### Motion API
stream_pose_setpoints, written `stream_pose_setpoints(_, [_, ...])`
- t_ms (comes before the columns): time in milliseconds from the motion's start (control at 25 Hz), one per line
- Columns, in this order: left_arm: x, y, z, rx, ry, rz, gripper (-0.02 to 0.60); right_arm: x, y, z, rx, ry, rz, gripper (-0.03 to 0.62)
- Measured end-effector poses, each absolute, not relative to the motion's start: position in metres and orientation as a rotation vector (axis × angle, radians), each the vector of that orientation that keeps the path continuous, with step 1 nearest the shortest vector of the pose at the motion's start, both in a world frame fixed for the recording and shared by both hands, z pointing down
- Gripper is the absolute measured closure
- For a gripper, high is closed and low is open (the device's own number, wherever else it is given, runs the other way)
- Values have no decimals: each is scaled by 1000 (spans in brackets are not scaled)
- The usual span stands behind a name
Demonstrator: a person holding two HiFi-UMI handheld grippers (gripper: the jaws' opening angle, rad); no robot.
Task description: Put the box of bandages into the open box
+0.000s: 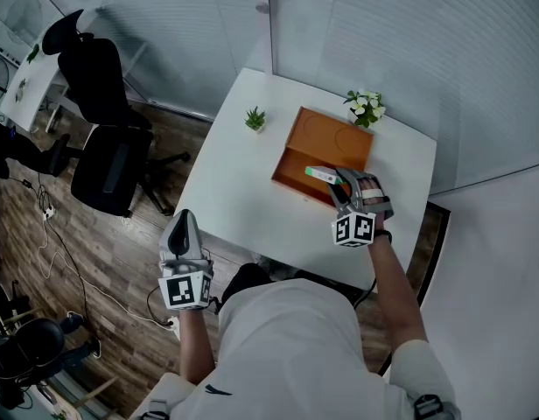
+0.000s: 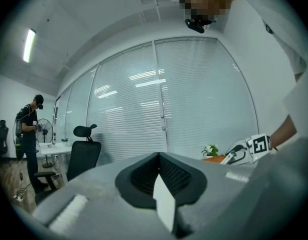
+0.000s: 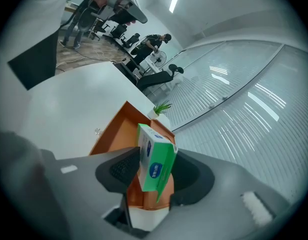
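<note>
The box of bandages point(image 1: 320, 175) point(image 3: 156, 164), green and white, hangs tilted between the jaws of my right gripper point(image 1: 344, 187) point(image 3: 155, 178), just above the near edge of the open orange box point(image 1: 326, 143) point(image 3: 113, 134). The jaws stand wide and do not clamp it: there is a gap on one side. The orange box lies on the white table point(image 1: 234, 191) with its lid folded back. My left gripper point(image 1: 184, 234) point(image 2: 158, 176) is held off the table's near left edge, shut and empty, pointing at the blinds.
A small green plant point(image 1: 255, 119) stands left of the orange box and a white-flowered plant point(image 1: 366, 106) behind it. A black office chair point(image 1: 112, 156) is on the wooden floor to the left. A person point(image 2: 29, 129) stands far off.
</note>
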State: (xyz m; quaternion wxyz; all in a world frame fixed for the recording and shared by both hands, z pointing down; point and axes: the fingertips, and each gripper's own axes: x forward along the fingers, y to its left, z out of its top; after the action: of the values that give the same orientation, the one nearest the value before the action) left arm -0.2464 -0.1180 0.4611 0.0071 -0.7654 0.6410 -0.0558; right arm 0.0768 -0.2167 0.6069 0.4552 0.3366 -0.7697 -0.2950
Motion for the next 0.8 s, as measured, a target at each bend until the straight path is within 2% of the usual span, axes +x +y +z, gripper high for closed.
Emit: stream_pose_setpoints(800, [-240,-119,459,-2400,1992,-169,575,87,-223,590,910,-1925,-673,405])
